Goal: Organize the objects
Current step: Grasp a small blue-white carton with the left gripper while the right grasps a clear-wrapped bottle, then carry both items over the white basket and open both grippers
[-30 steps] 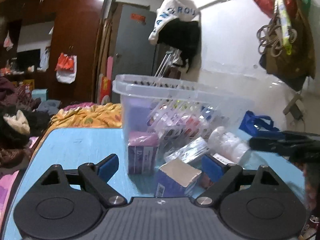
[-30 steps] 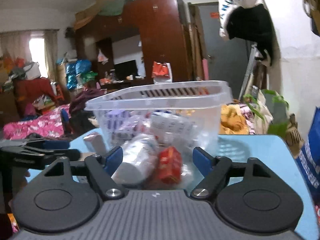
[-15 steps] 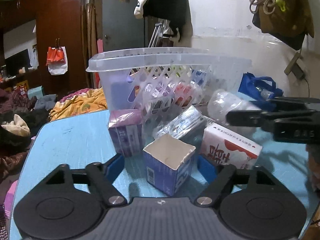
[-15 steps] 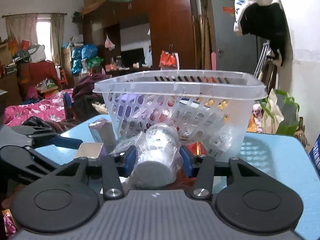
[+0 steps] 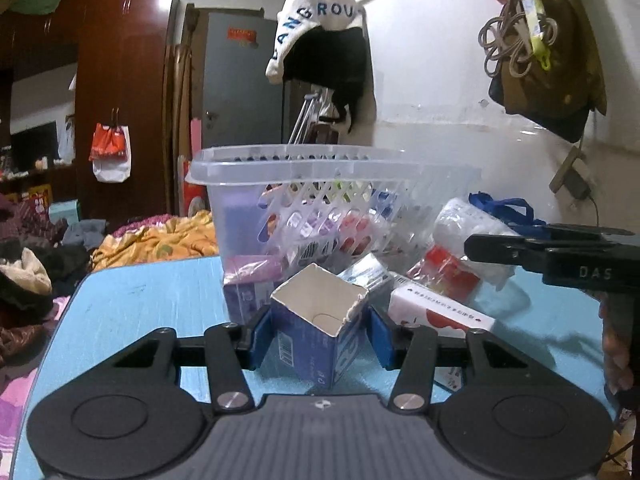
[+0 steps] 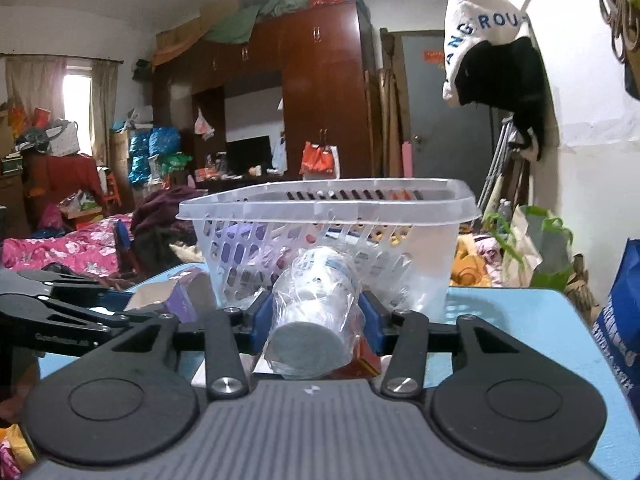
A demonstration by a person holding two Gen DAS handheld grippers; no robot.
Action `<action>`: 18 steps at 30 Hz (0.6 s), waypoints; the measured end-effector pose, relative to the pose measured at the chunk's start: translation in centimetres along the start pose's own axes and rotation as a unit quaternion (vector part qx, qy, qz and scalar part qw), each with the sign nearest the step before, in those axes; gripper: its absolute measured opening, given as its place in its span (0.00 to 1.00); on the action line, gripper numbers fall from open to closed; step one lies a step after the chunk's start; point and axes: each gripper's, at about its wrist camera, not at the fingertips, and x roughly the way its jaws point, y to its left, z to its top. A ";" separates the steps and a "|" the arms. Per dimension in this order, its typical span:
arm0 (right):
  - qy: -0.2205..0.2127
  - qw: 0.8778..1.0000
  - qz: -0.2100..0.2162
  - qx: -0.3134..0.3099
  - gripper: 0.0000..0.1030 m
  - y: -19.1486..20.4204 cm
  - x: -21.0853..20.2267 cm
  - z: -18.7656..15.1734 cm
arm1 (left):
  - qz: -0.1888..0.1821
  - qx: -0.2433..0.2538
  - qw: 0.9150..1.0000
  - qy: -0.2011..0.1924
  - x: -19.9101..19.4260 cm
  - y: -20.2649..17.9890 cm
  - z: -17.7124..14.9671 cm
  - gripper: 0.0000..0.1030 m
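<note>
A clear plastic basket [image 5: 320, 176] [image 6: 320, 208] with several small packs inside stands on the blue table [image 5: 152, 300]. My left gripper [image 5: 318, 336] is shut on an open blue carton [image 5: 316, 336] that stands on the table in front of the basket. My right gripper [image 6: 316, 320] is shut on a clear-wrapped roll of plastic cups [image 6: 312, 316], lying with its flat end toward the camera. The roll and the right gripper's body also show in the left wrist view [image 5: 472, 232]. A purple box [image 5: 248, 284], a white and red carton [image 5: 436, 312] and a silvery pack [image 5: 368, 272] lie by the basket.
A blue bag [image 6: 620, 320] stands at the table's right edge. A wall with hanging bags [image 5: 548, 52] is to the right. A bed with piled clothes [image 5: 152, 236] lies beyond the table's far edge. The left gripper's body shows at the left in the right wrist view [image 6: 60, 308].
Both grippers have closed from wide open: the left onto the blue carton, the right onto the roll of cups. Both moved in toward the objects in front of the basket.
</note>
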 end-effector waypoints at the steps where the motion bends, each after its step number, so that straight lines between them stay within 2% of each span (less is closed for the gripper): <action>1: 0.000 1.000 -0.002 -0.001 0.48 0.0 0.1 0.0 | 0.000 0.000 1.000 -0.004 0.0 0.3 0.2 0.53; 13: -0.008 1.000 -0.003 -0.003 0.48 0.0 0.0 -0.2 | -0.010 0.007 0.999 -0.051 -1.3 0.3 0.1 0.53; 18: -0.010 1.000 0.000 -0.003 0.48 0.0 -0.1 -0.2 | -0.015 0.015 0.994 -0.107 -2.8 0.0 -0.3 0.53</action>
